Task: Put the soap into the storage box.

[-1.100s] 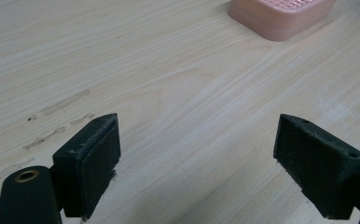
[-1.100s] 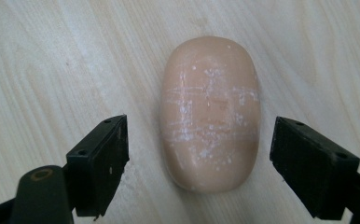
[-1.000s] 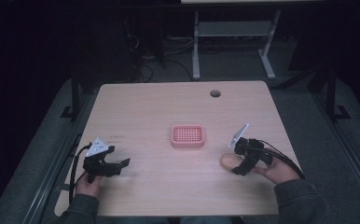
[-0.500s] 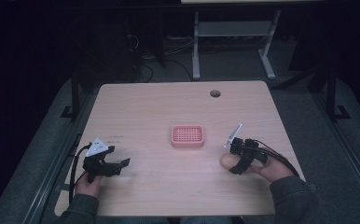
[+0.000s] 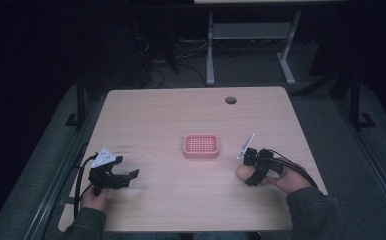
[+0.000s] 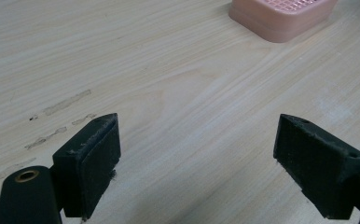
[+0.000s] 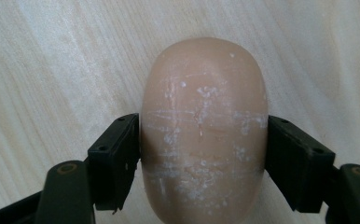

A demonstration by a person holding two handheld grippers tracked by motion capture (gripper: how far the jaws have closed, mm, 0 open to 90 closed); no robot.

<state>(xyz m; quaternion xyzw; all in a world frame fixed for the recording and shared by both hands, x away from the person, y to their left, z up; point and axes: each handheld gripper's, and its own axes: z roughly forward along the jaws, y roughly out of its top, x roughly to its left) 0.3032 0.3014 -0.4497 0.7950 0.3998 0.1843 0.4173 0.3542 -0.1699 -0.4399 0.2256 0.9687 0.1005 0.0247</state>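
A pale peach oval bar of soap (image 7: 204,116) lies on the wooden table (image 5: 171,115) at the front right. My right gripper (image 7: 204,161) has just been closing its jaws, and both pads now press on the bar's sides. From above, the soap (image 5: 240,171) shows at the tip of the right gripper (image 5: 247,175). A pink soap dish (image 5: 201,145) with a ribbed top sits mid-table with nothing in it; its corner (image 6: 280,16) lies far ahead of my left gripper (image 6: 206,154). That left gripper (image 5: 128,178) rests open at the front left, nothing between its jaws.
A round cable hole (image 5: 230,100) sits near the table's far edge. Beyond the table a white frame (image 5: 210,55) of another table stands on dark floor. A wide stretch of bare wood lies between the two hands and behind the dish.
The right gripper's jaws have come together onto the soap, and that hand has edged slightly left. The left hand and the soap dish have stayed put.
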